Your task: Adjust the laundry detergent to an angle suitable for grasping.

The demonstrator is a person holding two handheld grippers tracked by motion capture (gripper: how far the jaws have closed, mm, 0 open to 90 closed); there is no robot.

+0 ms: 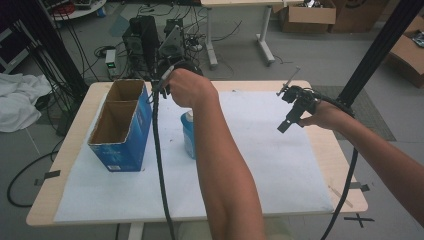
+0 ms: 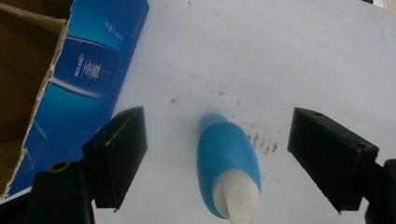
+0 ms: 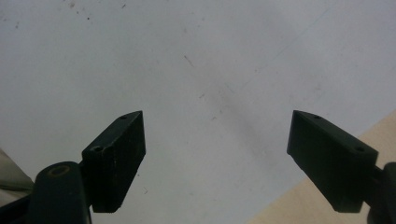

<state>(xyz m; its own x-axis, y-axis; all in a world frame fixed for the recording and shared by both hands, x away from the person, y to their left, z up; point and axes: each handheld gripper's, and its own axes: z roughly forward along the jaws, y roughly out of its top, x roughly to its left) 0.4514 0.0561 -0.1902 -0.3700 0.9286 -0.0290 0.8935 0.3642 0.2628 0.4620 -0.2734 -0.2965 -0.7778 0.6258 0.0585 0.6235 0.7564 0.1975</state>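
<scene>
1. Left gripper (image 2: 217,154) held high over the blue bottle (image 2: 227,163); jaws spread wide, one on either side of it, touching nothing; white cap toward the camera in the left gripper view.
2. Blue bottle (image 1: 189,134) upright on the white sheet (image 1: 280,165), just beside the open blue carton (image 1: 122,125); left forearm crossing in front of it in the high view.
3. Blue carton (image 2: 84,79) empty as far as visible, brown inside, near the table's left edge.
4. Right gripper (image 1: 290,117) raised over the sheet's right part, well apart from the bottle; jaws wide apart (image 3: 217,154), empty; white sheet (image 3: 196,70) below, wooden table (image 3: 373,135) edge at the corner.
</scene>
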